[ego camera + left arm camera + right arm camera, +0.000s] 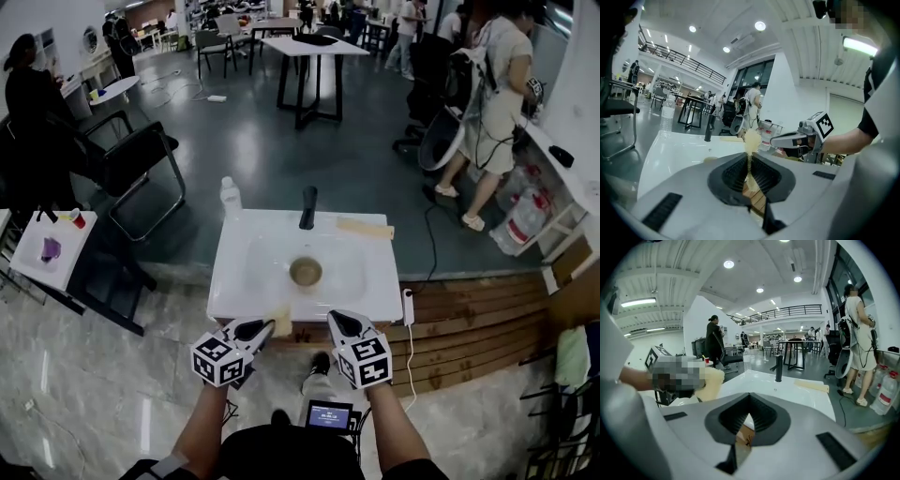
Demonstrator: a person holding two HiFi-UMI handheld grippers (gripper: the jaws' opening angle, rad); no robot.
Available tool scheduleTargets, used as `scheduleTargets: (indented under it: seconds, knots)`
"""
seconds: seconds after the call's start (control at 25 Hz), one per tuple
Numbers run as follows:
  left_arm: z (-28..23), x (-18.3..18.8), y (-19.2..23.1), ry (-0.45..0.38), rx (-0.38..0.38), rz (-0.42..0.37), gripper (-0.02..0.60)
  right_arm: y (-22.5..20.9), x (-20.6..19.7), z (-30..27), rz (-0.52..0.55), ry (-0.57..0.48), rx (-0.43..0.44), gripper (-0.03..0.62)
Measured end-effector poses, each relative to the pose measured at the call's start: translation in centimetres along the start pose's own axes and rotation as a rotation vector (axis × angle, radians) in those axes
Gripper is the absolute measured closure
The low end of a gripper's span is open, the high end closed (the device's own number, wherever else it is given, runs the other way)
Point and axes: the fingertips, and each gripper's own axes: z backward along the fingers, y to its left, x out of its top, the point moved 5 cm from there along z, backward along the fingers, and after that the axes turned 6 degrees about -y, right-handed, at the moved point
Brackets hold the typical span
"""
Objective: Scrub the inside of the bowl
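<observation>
Bowl [306, 272] sits in basin, mid sink counter [234, 281]. L gripper [266, 326] at counter's front edge, jaws clamped on yellow sponge [280, 322]. R gripper [337, 321] just beside, jaws together, nothing betw. them.

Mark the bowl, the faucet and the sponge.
bowl [306, 272]: head view, on its inner floor.
faucet [307, 208]: head view, on its black body.
sponge [280, 322]: head view, on its visible yellow end.
</observation>
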Motion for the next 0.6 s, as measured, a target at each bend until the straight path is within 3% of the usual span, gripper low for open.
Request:
scheduleTargets:
  seconds: [0.36,0.6]
  knots:
    - [4.3,-0.7,-3.8,-0.028,-0.020,-0.010,0.565,2.8,-1.1,6.4,-0.026,-0.043,-0.070,0.585]
    - [4.5,-1.7,-6.3,-0.027,-0.030,-0.015,0.565,3.7,-1.3,8.9,-0.021,-0.068,-0.062,0.586]
